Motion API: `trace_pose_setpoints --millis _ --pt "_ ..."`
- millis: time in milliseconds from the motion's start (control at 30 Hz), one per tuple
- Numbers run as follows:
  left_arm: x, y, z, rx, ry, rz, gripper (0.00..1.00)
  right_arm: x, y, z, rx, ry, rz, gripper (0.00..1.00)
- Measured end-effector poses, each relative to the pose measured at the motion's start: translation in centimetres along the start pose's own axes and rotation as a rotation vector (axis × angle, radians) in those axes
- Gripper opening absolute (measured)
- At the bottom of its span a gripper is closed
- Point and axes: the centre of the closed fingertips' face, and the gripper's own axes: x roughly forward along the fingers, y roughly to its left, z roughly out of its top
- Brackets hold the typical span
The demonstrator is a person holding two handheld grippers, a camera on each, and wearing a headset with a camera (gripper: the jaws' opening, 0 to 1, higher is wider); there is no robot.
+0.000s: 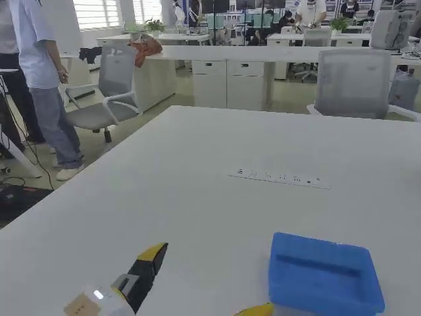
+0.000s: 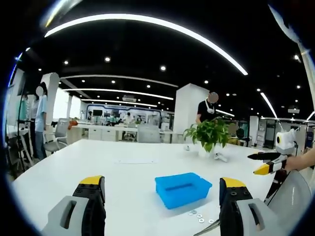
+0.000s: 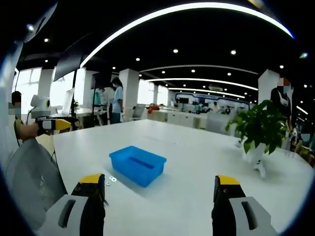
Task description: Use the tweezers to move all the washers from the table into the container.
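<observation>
While the left gripper and right gripper hung spread and empty, the washers lay just ahead of the left one, seemingly nearer it, before the bin.

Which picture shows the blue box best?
The right gripper view: the blue box sits whole, open top showing. The left gripper view shows the blue box whole too, from lower down. In the head view the blue box is large but blurry.

Left gripper, right gripper, fingers spread
</observation>
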Motion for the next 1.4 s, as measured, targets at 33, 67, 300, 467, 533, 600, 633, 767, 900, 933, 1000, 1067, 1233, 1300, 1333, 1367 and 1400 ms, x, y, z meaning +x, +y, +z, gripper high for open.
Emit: trace_pose_setpoints --millis 33,67,300,467,533,600,633,767,900,933,1000,1067,1233,1300,1333,1367,1400 --pt "0.0 0.0 0.0 0.001 0.001 -0.001 0.99 0.0 0.0 0.0 -0.001 -0.001 0.000 0.89" --pt "0.0 0.0 -0.1 0.003 0.007 -0.002 0.99 0.0 0.0 0.0 -0.001 -0.001 0.000 0.89" --pt "0.0 0.0 -0.1 0.002 0.005 0.001 0.99 0.1 0.0 -0.1 -0.004 0.006 0.000 0.89" --pt "0.1 -0.1 -0.3 0.004 0.013 -0.006 0.99 0.0 -0.2 0.0 -0.002 0.002 -0.010 0.88" --pt "0.1 -0.2 -0.3 0.005 0.016 -0.009 0.99 0.0 -0.3 0.0 -0.002 0.002 -0.013 0.88" --pt "0.1 -0.2 -0.3 0.002 0.016 -0.011 0.99 0.0 -0.3 0.0 -0.007 0.001 -0.015 0.88" --pt "0.1 -0.2 -0.4 0.001 0.018 -0.011 0.99 -0.1 -0.3 0.0 -0.009 0.001 -0.015 0.88" --pt "0.2 -0.3 -0.5 -0.001 0.022 -0.016 0.99 -0.1 -0.6 0.0 -0.010 -0.002 -0.021 0.88" --pt "0.2 -0.4 -0.5 -0.002 0.022 -0.022 0.99 -0.2 -0.7 0.0 -0.007 -0.004 -0.026 0.88" --pt "0.2 -0.4 -0.5 -0.001 0.024 -0.024 0.99 -0.2 -0.7 -0.1 -0.006 -0.003 -0.028 0.88" --pt "0.3 -0.5 -0.6 -0.003 0.030 -0.027 0.99 -0.3 -0.7 0.0 -0.005 -0.006 -0.030 0.88" --pt "0.3 -0.6 -0.7 -0.008 0.036 -0.034 0.99 -0.3 -0.8 0.1 0.000 -0.008 -0.033 0.88" --pt "0.5 -0.9 -0.9 -0.040 0.040 -0.060 0.99 -0.7 -1.9 0.5 0.051 -0.043 -0.072 0.88" --pt "0.6 -1.1 -1.1 -0.048 0.053 -0.070 0.99 -0.9 -2.2 0.6 0.055 -0.050 -0.086 0.88" --pt "0.7 -1.2 -1.3 -0.049 0.063 -0.079 0.99 -0.9 -2.4 0.6 0.056 -0.052 -0.094 0.88" --pt "0.7 -1.4 -1.5 -0.047 0.074 -0.088 0.99 -0.9 -2.4 0.6 0.057 -0.054 -0.096 0.88" --pt "0.8 -1.7 -1.6 -0.046 0.081 -0.101 0.99 -0.9 -2.5 0.6 0.056 -0.053 -0.100 0.88"
